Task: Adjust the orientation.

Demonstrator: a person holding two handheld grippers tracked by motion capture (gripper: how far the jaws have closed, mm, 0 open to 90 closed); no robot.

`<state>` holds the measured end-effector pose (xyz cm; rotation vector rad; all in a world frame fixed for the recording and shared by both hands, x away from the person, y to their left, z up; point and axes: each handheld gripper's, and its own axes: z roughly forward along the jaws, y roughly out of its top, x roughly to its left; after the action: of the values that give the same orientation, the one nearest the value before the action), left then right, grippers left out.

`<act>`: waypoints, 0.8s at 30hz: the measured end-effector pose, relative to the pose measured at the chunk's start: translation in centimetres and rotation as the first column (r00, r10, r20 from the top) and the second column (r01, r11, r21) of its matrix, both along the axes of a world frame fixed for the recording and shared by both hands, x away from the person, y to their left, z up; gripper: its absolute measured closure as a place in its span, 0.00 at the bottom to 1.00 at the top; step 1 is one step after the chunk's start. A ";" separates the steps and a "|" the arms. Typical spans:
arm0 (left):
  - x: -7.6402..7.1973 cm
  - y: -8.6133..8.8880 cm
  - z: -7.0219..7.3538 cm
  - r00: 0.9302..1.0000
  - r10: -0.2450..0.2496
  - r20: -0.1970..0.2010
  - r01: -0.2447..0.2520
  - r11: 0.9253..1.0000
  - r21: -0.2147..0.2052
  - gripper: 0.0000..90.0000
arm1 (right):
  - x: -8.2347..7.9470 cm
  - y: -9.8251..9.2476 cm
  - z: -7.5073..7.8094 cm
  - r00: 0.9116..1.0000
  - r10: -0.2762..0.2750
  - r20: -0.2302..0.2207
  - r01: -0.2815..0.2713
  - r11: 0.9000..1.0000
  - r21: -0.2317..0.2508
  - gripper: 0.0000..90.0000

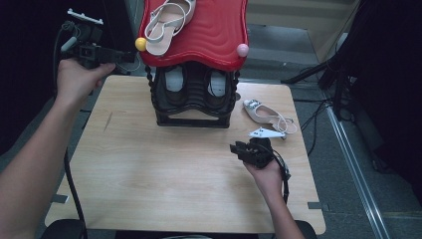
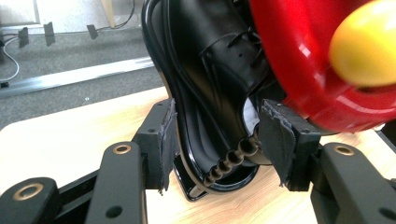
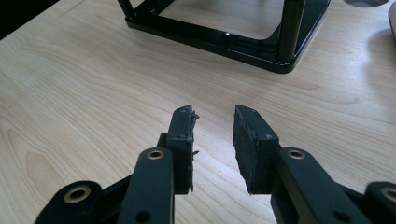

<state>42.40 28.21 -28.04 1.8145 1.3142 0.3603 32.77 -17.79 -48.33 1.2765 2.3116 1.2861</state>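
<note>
The left claw (image 1: 130, 56) is held up at the far left corner of the pale wooden counter (image 1: 149, 189), its jaws apart with nothing clamped. In the left gripper view they stand on either side of the black two-tier shoe rack's (image 2: 205, 154) beaded corner post without touching it, just under the red wavy plastic top shelf (image 1: 209, 35) with its yellow ball knob (image 2: 364, 44). A black leather shoe (image 2: 219, 56) sits inside the rack. The right claw (image 3: 212, 140) hovers low over bare counter, jaws apart and empty, near a white strappy sandal (image 1: 266, 113).
</note>
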 end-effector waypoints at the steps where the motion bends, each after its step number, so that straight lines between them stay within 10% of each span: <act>1: -0.1 0.0 -0.2 1.000 -0.001 0.001 0.001 1.000 -0.001 0.52 | 0.0 0.0 0.0 1.000 0.001 0.004 -0.001 1.000 -0.001 0.78; 24: -2.7 0.3 -8.8 0.997 -0.003 -0.072 0.001 1.000 -0.031 0.52 | 0.3 -0.5 -0.1 1.000 -0.011 -0.014 0.011 1.000 0.004 0.86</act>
<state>39.73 28.49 -36.88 1.8175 1.3596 0.2744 33.06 -18.27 -48.45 1.3013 2.3091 1.2838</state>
